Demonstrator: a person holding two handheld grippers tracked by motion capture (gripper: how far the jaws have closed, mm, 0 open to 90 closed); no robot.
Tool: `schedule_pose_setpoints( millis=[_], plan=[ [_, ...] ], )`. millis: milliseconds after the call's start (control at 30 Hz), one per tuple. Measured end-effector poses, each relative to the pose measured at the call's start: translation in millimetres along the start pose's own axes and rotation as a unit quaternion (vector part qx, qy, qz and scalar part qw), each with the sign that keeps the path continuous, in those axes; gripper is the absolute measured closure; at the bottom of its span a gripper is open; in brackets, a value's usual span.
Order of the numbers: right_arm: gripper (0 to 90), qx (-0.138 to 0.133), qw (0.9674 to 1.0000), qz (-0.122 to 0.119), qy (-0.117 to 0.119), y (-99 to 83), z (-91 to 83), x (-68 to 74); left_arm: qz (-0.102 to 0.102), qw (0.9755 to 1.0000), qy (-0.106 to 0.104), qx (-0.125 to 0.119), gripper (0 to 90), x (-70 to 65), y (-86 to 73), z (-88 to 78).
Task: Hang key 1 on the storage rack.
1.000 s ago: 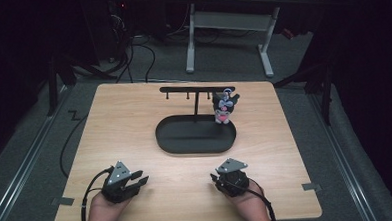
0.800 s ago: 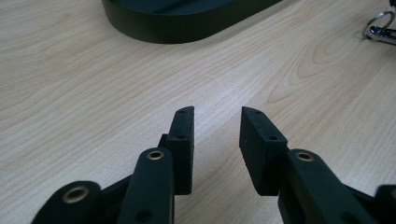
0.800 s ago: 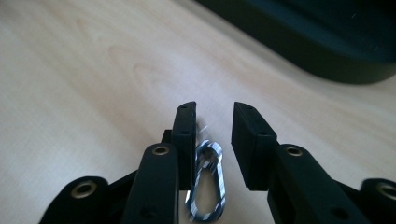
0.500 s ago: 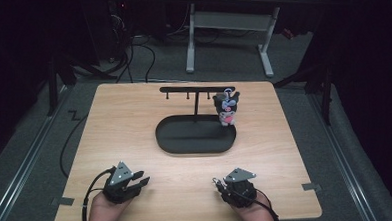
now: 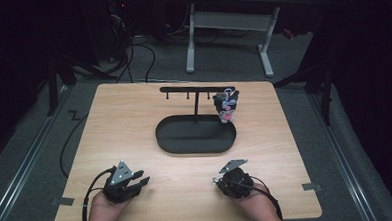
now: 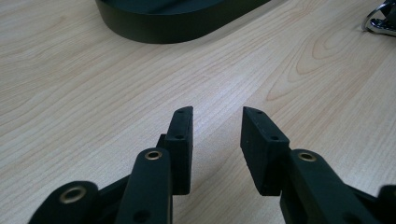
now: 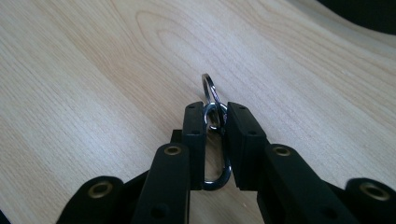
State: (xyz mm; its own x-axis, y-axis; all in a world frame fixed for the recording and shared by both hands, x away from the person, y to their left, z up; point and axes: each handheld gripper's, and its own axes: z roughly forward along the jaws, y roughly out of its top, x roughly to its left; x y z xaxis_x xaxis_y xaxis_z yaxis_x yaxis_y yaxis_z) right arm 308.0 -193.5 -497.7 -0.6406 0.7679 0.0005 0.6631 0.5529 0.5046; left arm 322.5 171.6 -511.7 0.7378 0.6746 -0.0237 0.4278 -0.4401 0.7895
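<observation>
High view: left tongs (image 5: 137, 179) and right tongs (image 5: 222, 182) low over desk (image 5: 134, 128) near edge, black tray (image 5: 195, 135) beyond.
Left gripper view: spread, nothing between.
Right gripper view: just closing, pinching metal key ring clip (image 7: 215, 140) above desk.

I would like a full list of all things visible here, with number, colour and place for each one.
table: one, light wood, centre of the high view.
stand: one, black, a bar with small hooks on a post, rising from the oval tray.
tray: one, black, oval, middle of the table.
keychain charm: one, grey, black and pink, hanging at the right end of the stand's bar.
metal clip with ring: one, silver, between the jaws of the right tool.
desk frame: one, white legs, on the floor behind the table.
left tool: one, black, jaws apart over bare wood.
right tool: one, black, closed on the clip.
hands: two, at the near table edge.
</observation>
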Motion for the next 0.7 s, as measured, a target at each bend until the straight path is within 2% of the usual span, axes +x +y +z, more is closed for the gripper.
schedule_pose_setpoints(
  millis=[133, 167, 200, 300, 333, 367, 400, 433, 467, 533, 633, 700],
  plan=[
    [78.7, 0.019, 0.9998, -0.001, 0.001, 4.8, -1.2, -2.6, 0.001, 1.0, 0.0, 0.0, 64.5, 0.4, 0.0, -0.2],
    [78.7, 0.034, 0.9994, 0.0, 0.006, 8.2, -1.5, -3.4, 0.003, 1.0, 0.0, 0.0, 64.3, 0.6, 0.0, 0.0],
    [78.7, 0.034, 0.9994, 0.0, 0.006, 8.2, -1.5, -3.4, 0.003, 1.0, 0.0, 0.0, 64.2, 0.6, 0.0, 0.0],
    [78.7, 0.066, 0.9976, -0.018, 0.004, 16.2, -1.5, -3.1, 0.004, 1.0, -0.001, 0.0, 64.0, 0.8, 0.2, -0.1],
    [78.7, 0.066, 0.9976, -0.018, 0.004, 16.2, -1.5, -3.1, 0.004, 1.0, -0.001, 0.0, 64.0, 0.8, 0.2, -0.1],
    [78.8, 0.082, 0.9963, -0.024, 0.004, 19.8, -1.1, -3.0, 0.005, 1.0, -0.001, -0.001, 63.9, 0.7, 0.4, -0.3],
    [78.8, 0.082, 0.9963, -0.024, 0.004, 19.8, -1.1, -3.0, 0.005, 1.0, -0.001, -0.001, 63.8, 0.7, 0.4, -0.3],
    [79.1, 0.099, 0.9946, -0.029, 0.012, 22.5, 0.2, -3.7, 0.006, 1.0, -0.001, -0.002, 63.8, 0.7, 0.5, -0.3],
    [79.4, 0.107, 0.9937, -0.033, 0.009, 23.8, 0.4, -3.1, 0.006, 1.0, -0.002, -0.001, 63.8, 0.6, 0.6, -0.2],
    [79.8, 0.12, 0.9918, -0.042, 0.013, 26.4, 1.5, -3.2, 0.007, 1.0, -0.002, -0.001, 63.7, 0.7, 0.6, -0.1],
    [79.9, 0.138, 0.9892, -0.048, 0.005, 31.4, 2.1, -4.1, 0.008, 1.0, -0.003, -0.001, 63.4, 0.4, 0.7, 0.1],
    [80.0, 0.144, 0.9885, -0.047, 0.005, 33.2, 2.1, -4.6, 0.009, 1.0, -0.004, -0.001, 63.4, 0.4, 0.8, 0.0]
  ],
)
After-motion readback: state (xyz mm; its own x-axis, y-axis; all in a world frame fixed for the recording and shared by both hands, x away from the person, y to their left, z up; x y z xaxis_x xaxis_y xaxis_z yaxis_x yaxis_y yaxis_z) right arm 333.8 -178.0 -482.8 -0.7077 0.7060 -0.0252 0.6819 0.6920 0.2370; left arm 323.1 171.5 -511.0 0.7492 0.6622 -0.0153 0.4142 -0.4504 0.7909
